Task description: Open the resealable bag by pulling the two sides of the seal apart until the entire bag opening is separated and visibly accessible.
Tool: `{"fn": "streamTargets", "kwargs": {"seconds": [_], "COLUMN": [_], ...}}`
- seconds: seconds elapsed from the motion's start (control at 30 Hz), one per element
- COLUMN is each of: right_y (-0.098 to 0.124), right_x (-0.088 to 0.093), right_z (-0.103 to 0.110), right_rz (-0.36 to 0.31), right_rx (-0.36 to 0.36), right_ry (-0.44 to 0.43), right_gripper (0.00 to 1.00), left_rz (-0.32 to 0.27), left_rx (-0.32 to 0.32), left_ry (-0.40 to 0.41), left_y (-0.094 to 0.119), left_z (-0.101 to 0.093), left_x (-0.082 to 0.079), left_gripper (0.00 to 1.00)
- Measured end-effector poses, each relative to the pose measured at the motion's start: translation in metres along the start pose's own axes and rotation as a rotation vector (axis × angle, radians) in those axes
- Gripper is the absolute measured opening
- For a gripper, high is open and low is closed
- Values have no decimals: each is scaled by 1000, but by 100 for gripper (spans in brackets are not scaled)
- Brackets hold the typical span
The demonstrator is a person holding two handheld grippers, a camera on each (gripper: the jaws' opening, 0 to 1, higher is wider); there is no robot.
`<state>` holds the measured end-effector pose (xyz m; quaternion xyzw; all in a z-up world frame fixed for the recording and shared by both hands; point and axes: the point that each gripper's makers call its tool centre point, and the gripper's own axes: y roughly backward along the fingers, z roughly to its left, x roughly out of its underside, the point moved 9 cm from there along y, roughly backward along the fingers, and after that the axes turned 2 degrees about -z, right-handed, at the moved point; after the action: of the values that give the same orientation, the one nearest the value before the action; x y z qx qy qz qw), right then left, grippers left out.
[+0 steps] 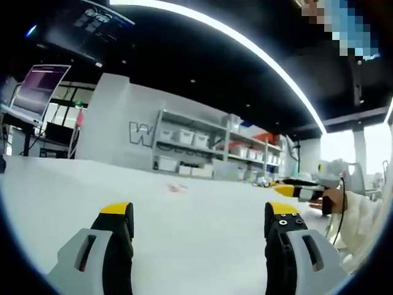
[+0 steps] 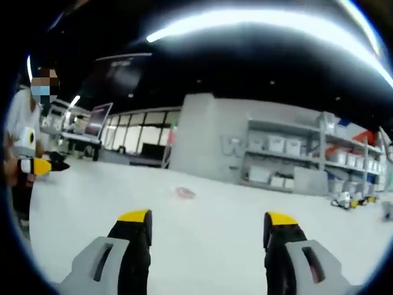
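Note:
A small pinkish, flat object [image 1: 178, 188], possibly the resealable bag, lies far off on the white table [image 1: 184, 246]; it is too small to tell more. My left gripper [image 1: 199, 212] is open above the table, well short of the object, with nothing between its yellow-tipped jaws. In the right gripper view the same small object [image 2: 184, 193] lies ahead on the table [image 2: 209, 258]. My right gripper [image 2: 207, 218] is also open and empty. The right gripper [image 1: 295, 192] shows at the right of the left gripper view, held by a hand [image 1: 334, 201]. The left gripper [image 2: 38, 166] appears at the left edge.
Metal shelves with white bins [image 1: 196, 144] stand behind the table against a grey wall [image 1: 116, 123]. A lit monitor [image 1: 40, 86] stands far left. The person [image 2: 21, 123] stands at the table's left side in the right gripper view. Shelves [image 2: 295, 160] fill the back right.

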<state>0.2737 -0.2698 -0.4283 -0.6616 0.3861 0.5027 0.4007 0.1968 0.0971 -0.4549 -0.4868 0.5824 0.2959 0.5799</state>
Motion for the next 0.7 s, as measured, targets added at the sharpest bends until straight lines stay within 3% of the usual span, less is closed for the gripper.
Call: {"fn": "streamTargets", "kwargs": {"seconds": [0.13,0.23,0.7], "right_y": [5,6,17], "right_x": [-1,-2,-3], "right_z": [-2,-2,-3], "right_rz": [-2,-20,9], "right_rx": [21,24,69], "right_ry": [-1,12,33], "right_gripper": [79,99,99], "left_rz": [-7,-31,-69], "left_rx": [-8,-18,-63], "left_ry": [-8,-68,-71], "left_y": [0,-1,-4], "left_z": [2,4,19], "left_x": [-3,-8,-16], "left_gripper": [87,92,94]}}
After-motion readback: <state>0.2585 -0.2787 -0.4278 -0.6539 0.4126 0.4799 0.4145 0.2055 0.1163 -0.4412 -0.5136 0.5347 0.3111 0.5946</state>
